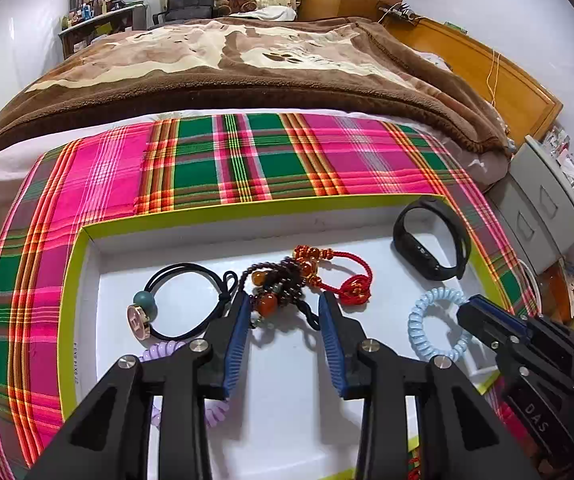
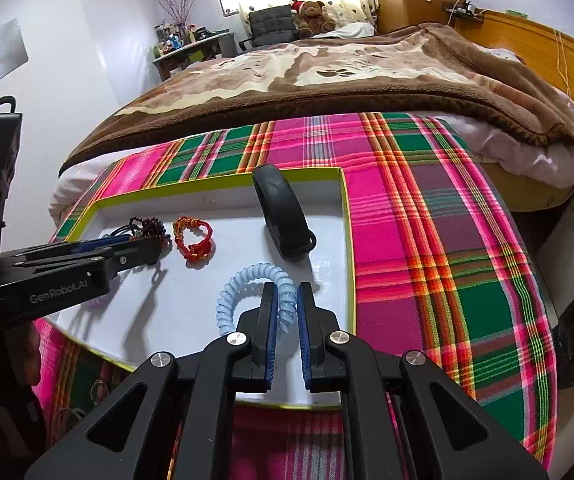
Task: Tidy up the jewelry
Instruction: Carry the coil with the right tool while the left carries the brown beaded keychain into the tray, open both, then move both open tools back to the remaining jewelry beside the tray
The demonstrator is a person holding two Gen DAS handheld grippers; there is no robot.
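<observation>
A white tray with a yellow-green rim [image 1: 247, 208] lies on the plaid cloth. My left gripper [image 1: 285, 300] is open over it. Its tips stand on either side of a dark bead bracelet with amber beads [image 1: 279, 284], and the pads do not press on it. A red knotted cord bracelet [image 1: 351, 284] touches the beads on the right. A black hair elastic with a teal bead [image 1: 175, 300] lies to the left, and a lilac coil tie [image 1: 159, 350] is partly hidden under the left finger. My right gripper [image 2: 287, 292] is shut on a light blue coil hair tie [image 2: 231, 292]. A black fitness band [image 2: 287, 220] stands beyond it.
The pink and green plaid cloth [image 2: 427, 240] covers the near end of the bed. A brown blanket [image 1: 247, 80] lies behind it. A grey filing cabinet [image 1: 547, 208] stands at the right, by a wooden headboard [image 1: 487, 76].
</observation>
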